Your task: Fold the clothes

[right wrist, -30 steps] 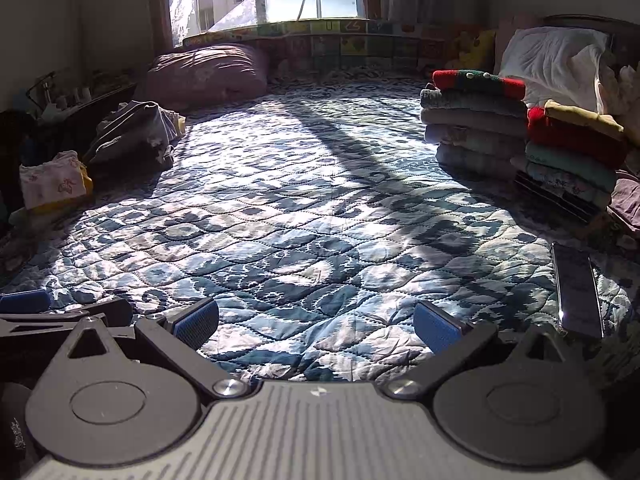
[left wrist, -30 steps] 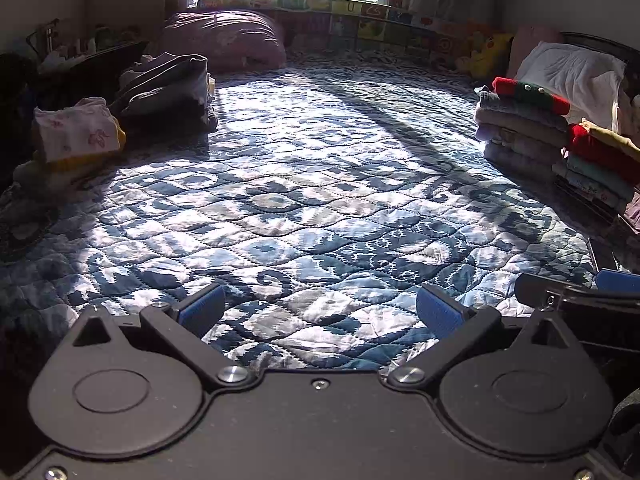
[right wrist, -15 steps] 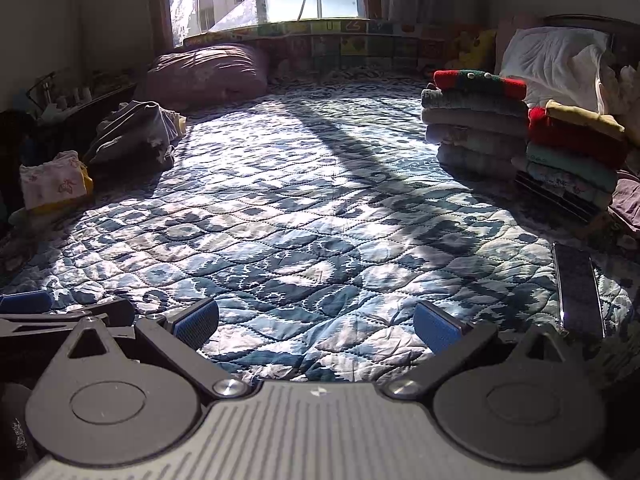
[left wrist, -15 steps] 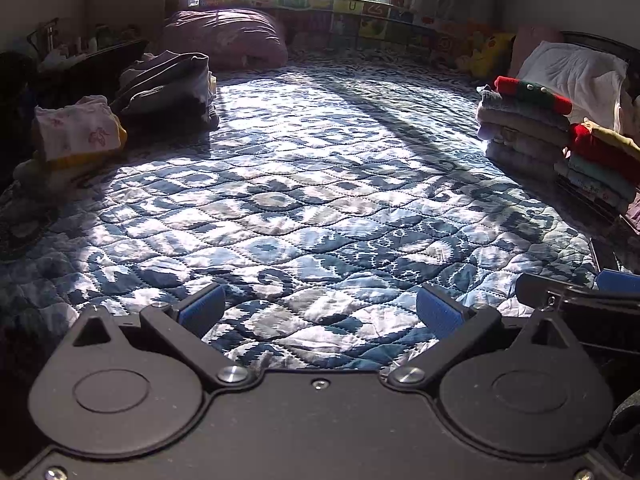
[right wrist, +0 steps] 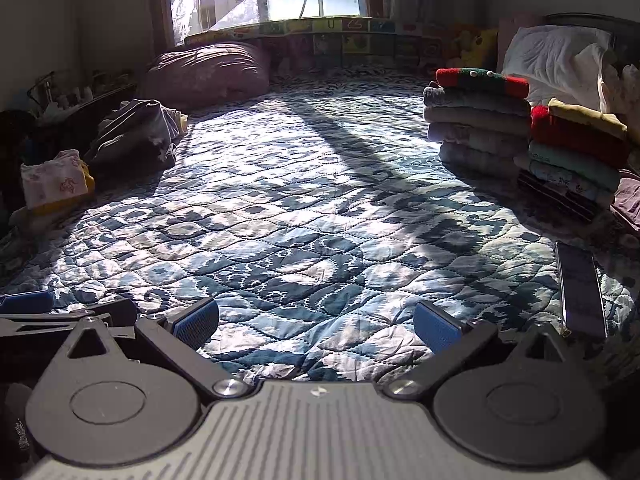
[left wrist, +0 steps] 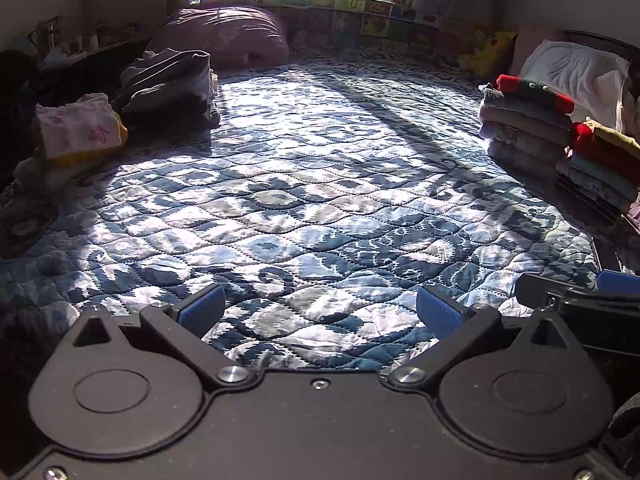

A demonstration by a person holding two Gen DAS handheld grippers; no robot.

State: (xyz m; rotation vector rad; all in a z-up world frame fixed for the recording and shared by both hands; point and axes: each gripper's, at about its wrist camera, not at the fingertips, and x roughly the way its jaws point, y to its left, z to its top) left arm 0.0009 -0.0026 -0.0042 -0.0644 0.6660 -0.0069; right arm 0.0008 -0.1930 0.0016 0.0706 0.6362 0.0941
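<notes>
Both grippers hover low over a blue patterned quilt (left wrist: 304,200) on a bed, side by side. My left gripper (left wrist: 320,312) is open, nothing between its blue pads. My right gripper (right wrist: 316,322) is open too and holds nothing. Two stacks of folded clothes (right wrist: 480,120) stand at the right, one topped by a red and green knit (left wrist: 532,92). At the far left lies a heap of unfolded dark clothes (left wrist: 168,84) and a small pink garment (left wrist: 76,128) on a yellow one. The right gripper's finger (left wrist: 576,300) shows at the left wrist view's right edge.
A phone (right wrist: 580,292) lies on the quilt at the near right. A purple bedding bundle (right wrist: 208,68) sits by the window at the back. A white pillow (right wrist: 560,56) leans behind the stacks. Cluttered shelves (left wrist: 60,52) line the left wall.
</notes>
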